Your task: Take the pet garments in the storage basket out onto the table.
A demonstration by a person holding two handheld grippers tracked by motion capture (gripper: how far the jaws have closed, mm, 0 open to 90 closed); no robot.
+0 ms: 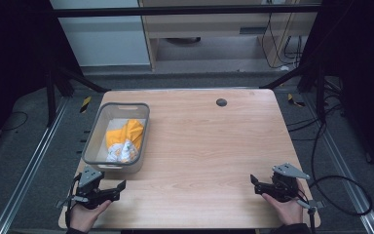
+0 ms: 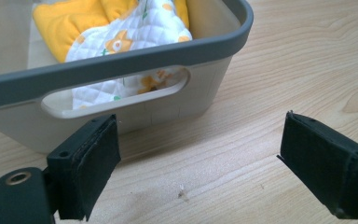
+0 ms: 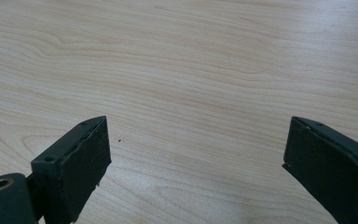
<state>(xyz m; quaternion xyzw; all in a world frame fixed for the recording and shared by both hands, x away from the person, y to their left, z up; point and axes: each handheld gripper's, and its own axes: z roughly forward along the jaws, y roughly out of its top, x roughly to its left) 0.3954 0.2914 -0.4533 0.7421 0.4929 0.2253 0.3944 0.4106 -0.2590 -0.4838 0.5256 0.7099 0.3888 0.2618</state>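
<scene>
High view: on the wooden bench (image 1: 199, 146) a grey basket (image 1: 93, 131) sits at the left, holding a quilted yellow and white cloth (image 1: 124, 141). Just in front of the basket's near handle wall, the left gripper (image 1: 121, 187) rests in a hand, jaws spread wide and holding nothing. At the near right corner, well apart, the right gripper (image 1: 254, 184) likewise has its jaws wide and empty over bare wood
</scene>
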